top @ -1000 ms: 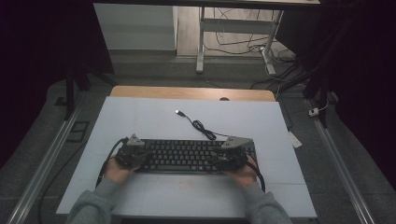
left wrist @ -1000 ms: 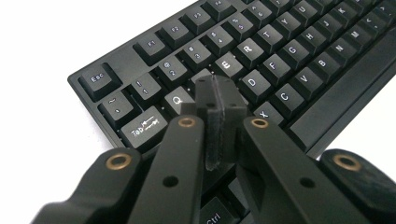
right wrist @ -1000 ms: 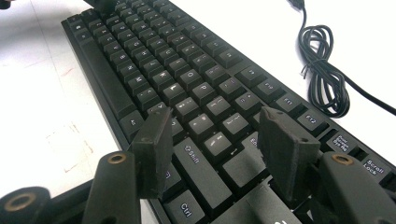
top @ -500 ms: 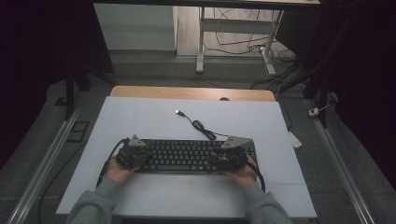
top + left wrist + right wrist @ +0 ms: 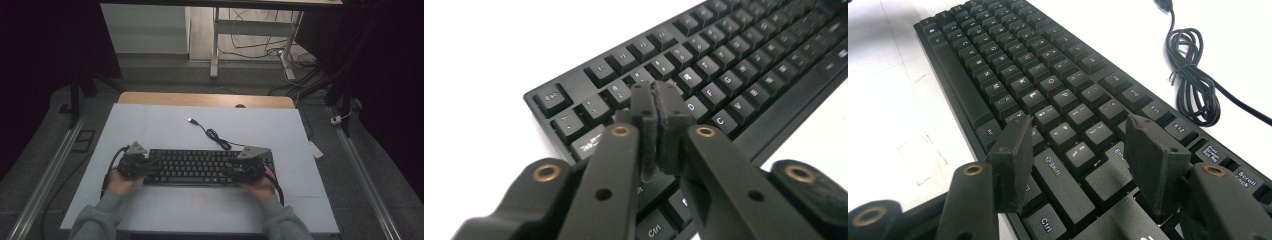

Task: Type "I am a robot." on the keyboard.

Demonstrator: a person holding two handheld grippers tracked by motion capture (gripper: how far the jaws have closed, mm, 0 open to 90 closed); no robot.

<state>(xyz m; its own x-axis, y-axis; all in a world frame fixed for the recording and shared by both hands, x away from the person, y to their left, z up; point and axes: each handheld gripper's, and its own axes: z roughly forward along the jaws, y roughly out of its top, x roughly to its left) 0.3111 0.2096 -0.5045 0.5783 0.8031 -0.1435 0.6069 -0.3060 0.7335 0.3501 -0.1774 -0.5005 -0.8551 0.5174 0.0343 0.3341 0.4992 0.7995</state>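
Left gripper [image 5: 655, 107], jaws all but shut and just easing apart, empty; right gripper [image 5: 1088, 150] open above keyboard [image 5: 200, 167]: rigid, light; grasp its end edges.

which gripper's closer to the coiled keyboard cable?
Right. The right gripper sits over the keyboard's right end, with the coiled cable just beyond that end's far edge. The left gripper is over the keyboard's left end, farther from the coil.

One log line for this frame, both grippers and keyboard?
left gripper: shut, over left keys | right gripper: open, over right keys | black wired keyboard: flat on white table
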